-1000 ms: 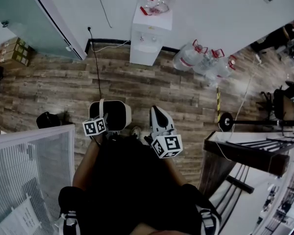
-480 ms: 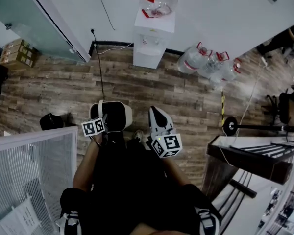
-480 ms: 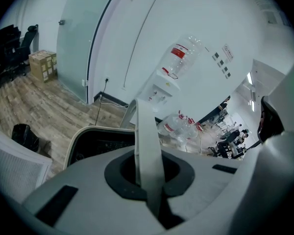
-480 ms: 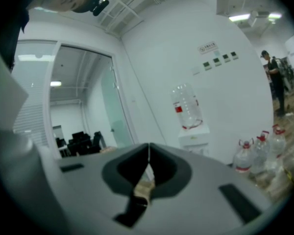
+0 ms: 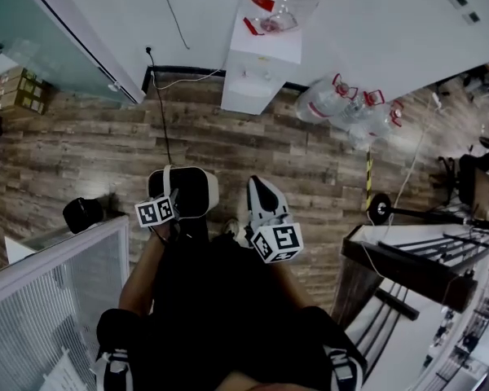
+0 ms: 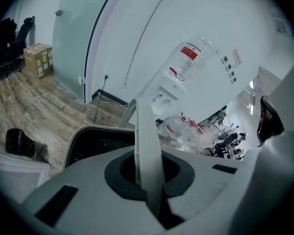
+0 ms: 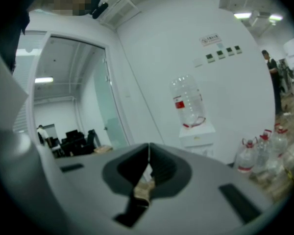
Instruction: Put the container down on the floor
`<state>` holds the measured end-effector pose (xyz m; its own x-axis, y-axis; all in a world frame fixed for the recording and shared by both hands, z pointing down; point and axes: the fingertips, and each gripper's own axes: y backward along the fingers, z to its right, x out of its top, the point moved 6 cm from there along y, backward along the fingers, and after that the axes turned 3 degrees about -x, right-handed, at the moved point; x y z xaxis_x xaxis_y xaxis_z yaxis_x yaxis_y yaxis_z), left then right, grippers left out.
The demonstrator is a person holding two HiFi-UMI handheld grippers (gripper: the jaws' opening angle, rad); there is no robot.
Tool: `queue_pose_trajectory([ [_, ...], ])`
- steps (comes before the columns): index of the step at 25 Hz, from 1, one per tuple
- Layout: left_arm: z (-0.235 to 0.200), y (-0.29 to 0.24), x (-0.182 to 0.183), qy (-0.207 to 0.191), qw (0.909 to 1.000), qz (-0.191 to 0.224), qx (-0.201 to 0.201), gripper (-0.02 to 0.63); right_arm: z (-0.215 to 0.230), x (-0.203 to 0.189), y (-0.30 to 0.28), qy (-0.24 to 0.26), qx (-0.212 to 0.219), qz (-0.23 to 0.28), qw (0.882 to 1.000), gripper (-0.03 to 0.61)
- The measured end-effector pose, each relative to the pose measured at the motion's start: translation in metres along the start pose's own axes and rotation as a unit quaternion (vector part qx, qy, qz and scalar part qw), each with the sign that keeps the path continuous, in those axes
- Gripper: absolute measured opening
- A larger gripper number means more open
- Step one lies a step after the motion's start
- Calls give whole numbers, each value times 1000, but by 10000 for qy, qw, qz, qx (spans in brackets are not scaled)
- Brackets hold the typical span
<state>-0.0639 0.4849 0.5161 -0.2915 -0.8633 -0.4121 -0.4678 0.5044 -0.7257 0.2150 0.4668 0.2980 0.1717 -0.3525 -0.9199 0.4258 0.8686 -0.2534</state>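
A white container [image 5: 187, 192] with a dark inside and a white strap handle [image 6: 146, 136] hangs from my left gripper [image 5: 168, 202] in front of the person's legs, over the wooden floor. In the left gripper view my left gripper [image 6: 149, 173] is shut on the handle, with the container's rim [image 6: 88, 130] below it. My right gripper [image 5: 263, 202] is held beside the container, to its right and apart from it. In the right gripper view my right gripper [image 7: 148, 160] is shut with nothing in it.
A white water dispenser [image 5: 259, 70] stands at the far wall with spare water bottles [image 5: 346, 104] to its right. A black bag [image 5: 81, 213] and a white slatted partition [image 5: 53, 292] are at left, cardboard boxes [image 5: 12, 90] far left, a dark table [image 5: 411, 255] at right.
The head view has shifted a little toward the dispenser. Both grippers and the hanging container keep about the same place in front of the person.
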Motion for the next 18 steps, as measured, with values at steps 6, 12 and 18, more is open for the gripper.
queue_pose_trajectory([
  [6,-31,-19,55,-87,9997,-173,-153,25,-24,8,-79,-25,-193,-26,9998,34],
  [12,-57,-35,114,-192,9990,-283,-293,25,-45,24,-146,44,-435,-30,9990,34],
  [18,-76,-54,160,-234,9989,-254,-321,25,-57,30,-192,112,-388,-82,9991,34],
])
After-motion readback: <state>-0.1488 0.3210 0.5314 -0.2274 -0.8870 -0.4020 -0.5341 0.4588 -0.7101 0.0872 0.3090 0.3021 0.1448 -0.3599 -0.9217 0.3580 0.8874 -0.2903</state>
